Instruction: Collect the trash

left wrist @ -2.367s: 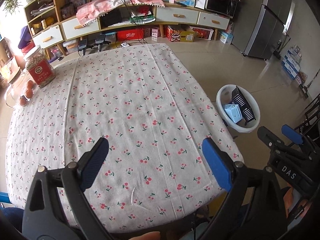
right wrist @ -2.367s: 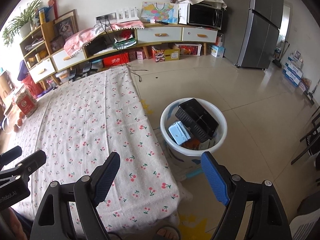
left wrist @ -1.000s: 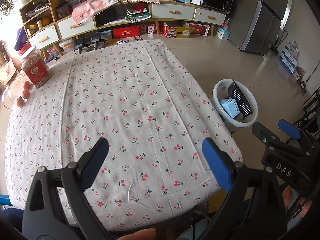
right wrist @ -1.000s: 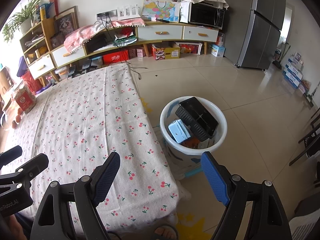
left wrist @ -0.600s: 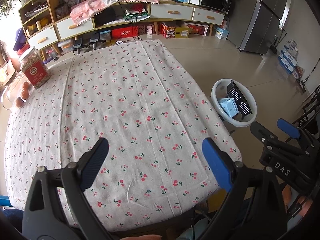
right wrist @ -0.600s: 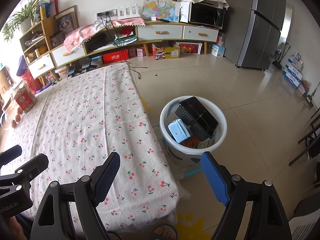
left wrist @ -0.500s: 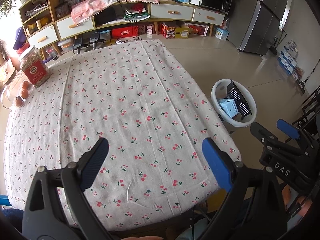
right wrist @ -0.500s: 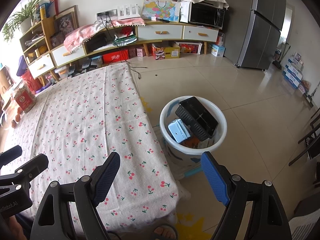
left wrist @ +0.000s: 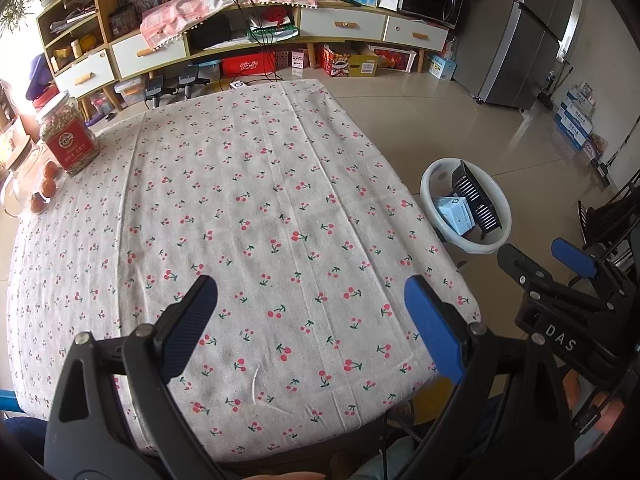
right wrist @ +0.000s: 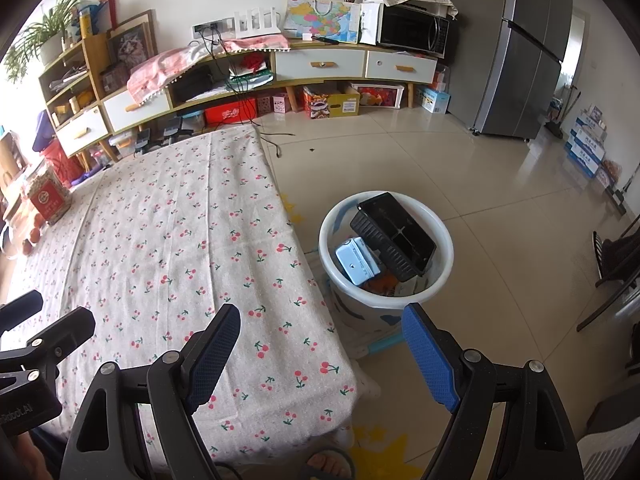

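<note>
- Almost nothing has changed over the last 2 seconds: the left view has only shifted slightly, and your grippers have stayed put.
- Your left hand-held gripper [left wrist: 310,316] hangs wide open over the cherry-print table [left wrist: 256,184], holding nothing.
- Your right hand-held gripper [right wrist: 320,346] is equally wide open and empty, low in its frame.
- The trash sits in the white bin [right wrist: 440,276] on the floor, right of the table: a black tray [right wrist: 394,238] and a blue box [right wrist: 356,260].
- No loose trash shows on the cloth; only a jar [left wrist: 68,140] at upper left. The collecting looks finished.
</note>
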Demonstrator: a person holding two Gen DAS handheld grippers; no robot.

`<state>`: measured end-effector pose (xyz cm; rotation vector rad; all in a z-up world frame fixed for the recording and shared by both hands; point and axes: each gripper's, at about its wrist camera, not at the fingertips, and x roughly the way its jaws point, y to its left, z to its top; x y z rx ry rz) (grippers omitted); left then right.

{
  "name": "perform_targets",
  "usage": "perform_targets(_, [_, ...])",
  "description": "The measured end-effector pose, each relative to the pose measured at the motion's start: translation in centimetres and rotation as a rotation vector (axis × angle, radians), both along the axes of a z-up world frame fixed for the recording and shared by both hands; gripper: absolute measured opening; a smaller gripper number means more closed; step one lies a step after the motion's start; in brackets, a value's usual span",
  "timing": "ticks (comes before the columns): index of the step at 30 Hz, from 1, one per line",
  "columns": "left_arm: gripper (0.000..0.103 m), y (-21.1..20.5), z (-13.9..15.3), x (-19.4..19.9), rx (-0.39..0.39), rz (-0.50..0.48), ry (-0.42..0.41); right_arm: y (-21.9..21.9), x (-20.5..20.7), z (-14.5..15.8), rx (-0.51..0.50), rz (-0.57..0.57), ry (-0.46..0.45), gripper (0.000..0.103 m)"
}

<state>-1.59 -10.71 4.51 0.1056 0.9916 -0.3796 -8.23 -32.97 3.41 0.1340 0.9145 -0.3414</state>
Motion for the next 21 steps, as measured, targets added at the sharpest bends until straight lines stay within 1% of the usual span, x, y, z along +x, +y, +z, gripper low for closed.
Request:
perform_targets(9, [0.094,-0.10,-0.26,0.12,0.011,0.003,0.020,0.04,0.02,-0.02,-0.004,0.005,0.006,0.084])
perform_targets(21, [0.094,-0.11,-0.25,0.08,0.013,0.004,0.019,-0.02,0.09,0.06,-0.005,0.008,0.010,0.084])
